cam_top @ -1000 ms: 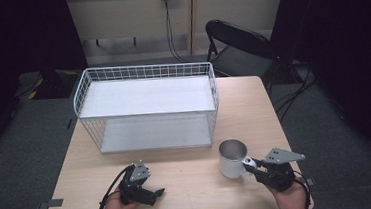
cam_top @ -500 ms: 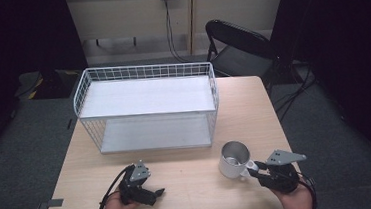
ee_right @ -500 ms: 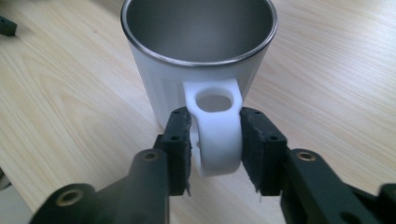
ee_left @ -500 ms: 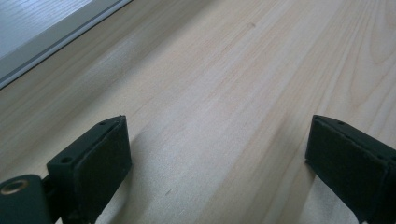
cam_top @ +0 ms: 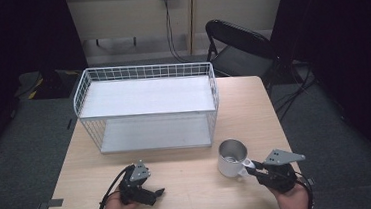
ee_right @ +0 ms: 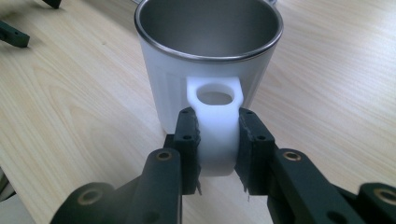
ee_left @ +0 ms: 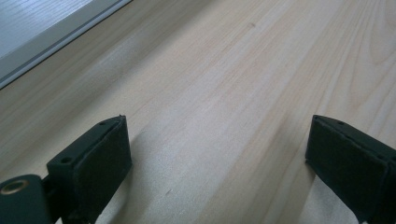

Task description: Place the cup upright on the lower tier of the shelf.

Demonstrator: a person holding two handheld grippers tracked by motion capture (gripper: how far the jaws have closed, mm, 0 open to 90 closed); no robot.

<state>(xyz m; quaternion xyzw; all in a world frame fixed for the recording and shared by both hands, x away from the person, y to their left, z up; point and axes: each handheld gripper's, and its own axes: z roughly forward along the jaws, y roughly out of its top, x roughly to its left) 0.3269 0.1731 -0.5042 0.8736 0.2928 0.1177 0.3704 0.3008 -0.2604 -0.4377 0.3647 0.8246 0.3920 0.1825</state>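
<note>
A white mug (cam_top: 230,157) with a steel-lined inside stands upright on the wooden table (cam_top: 244,110) at the front right. My right gripper (cam_top: 251,167) lies low behind it and is shut on the mug's white handle (ee_right: 215,135). The two black pads press on the handle's sides, and its jaws have just closed further on it. In the right gripper view the mug (ee_right: 208,56) stands straight ahead, and I can see nothing inside it. My left gripper (cam_top: 158,192) rests on the table at the front left. It is open, with bare wood between its pads (ee_left: 105,154).
A white wire basket (cam_top: 143,72) with a flat white shelf on top stands across the far middle of the table. A black folding chair (cam_top: 239,45) is behind the table's far right corner. Cables trail from both grippers over the front edge.
</note>
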